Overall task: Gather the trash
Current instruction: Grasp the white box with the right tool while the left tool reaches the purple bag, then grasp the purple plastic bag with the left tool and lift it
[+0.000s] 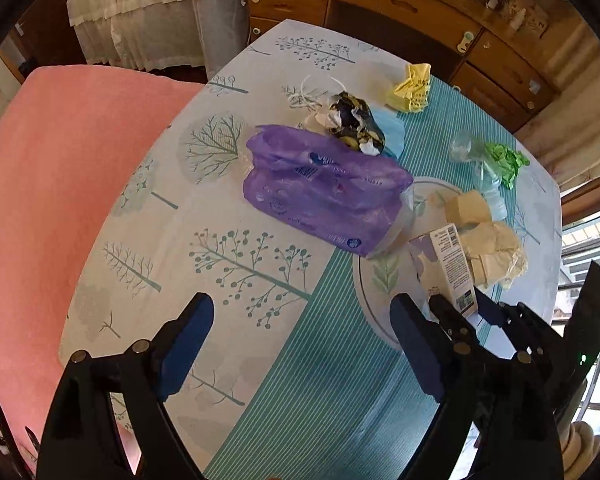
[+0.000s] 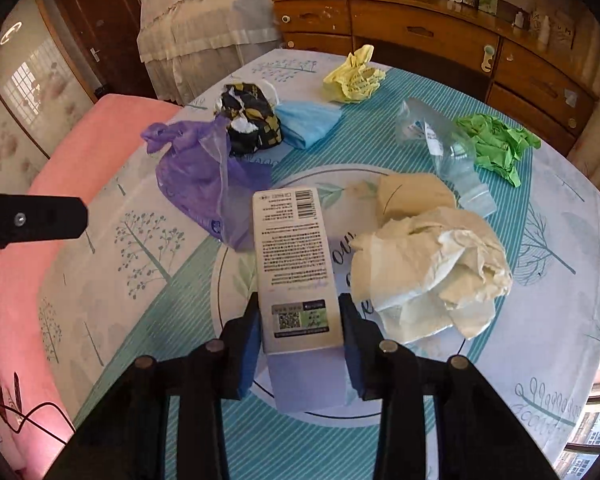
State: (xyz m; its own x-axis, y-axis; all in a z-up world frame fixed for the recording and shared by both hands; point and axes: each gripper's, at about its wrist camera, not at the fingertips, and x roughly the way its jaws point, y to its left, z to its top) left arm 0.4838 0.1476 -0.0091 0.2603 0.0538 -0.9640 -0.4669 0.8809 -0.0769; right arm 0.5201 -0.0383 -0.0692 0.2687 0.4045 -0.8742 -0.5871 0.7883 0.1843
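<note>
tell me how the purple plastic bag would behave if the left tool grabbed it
The purple plastic bag looks thin and crumpled, so it would probably sag and drape rather than hold shape. Likely very light. Its glossy film may slip unless the open left tool pinches a fold.

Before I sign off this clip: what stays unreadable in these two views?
- Right wrist view: the box's print is too small; the jaws cover its sides.
- Left wrist view: the right gripper hides the box's lower end.
- Both views: what is inside the purple bag, hidden by its folds.
</note>
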